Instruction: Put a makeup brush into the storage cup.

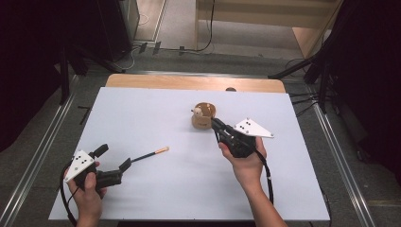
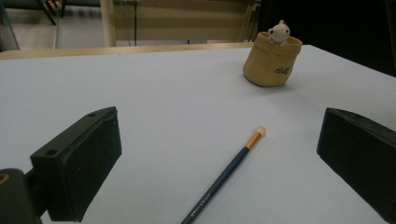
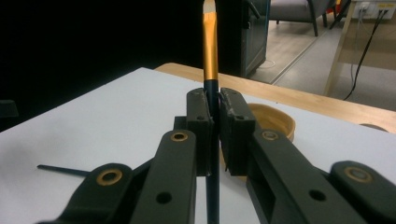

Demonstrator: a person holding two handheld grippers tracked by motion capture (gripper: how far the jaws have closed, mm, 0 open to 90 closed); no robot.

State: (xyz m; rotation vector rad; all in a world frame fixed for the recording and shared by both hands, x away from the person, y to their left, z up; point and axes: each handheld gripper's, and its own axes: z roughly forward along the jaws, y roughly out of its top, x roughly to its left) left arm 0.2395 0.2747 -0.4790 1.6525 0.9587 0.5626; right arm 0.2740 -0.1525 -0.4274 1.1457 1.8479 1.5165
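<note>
Progress assessment, high view: the right claw [image 1: 216, 124] is sitting just beside the tan holder [image 1: 204, 117], on its near right side, with the jaws drawn together. The left claw [image 1: 115, 162] is resting near the tabletop [image 1: 142, 109] edge with its jaws standing apart. One dark pencil [image 1: 149, 154] is lying flat on the tabletop, its near end close between the left jaws and its pale tip pointing away from them toward the right claw. The two claws are well apart.

Left gripper view: both pads are standing wide, with nothing pressed between them. The pencil [image 2: 229, 175] is running forward between the jaws, its gold band and pale tip ahead of them. The holder [image 2: 272, 60], with a small bear figure [image 2: 279, 32] on its rim, is standing far ahead and to the right of this claw.

Right gripper view: the jaws are clamping a second pencil [image 3: 210, 56], which is standing upright between the pads with its gold band above them. The holder rim [image 3: 280, 121] is lying directly behind the pads.

Judgement: one pencil is gripped and positioned at the holder but is not yet released into it; the other is not yet gripped. Insertion of both is remaining.
</note>
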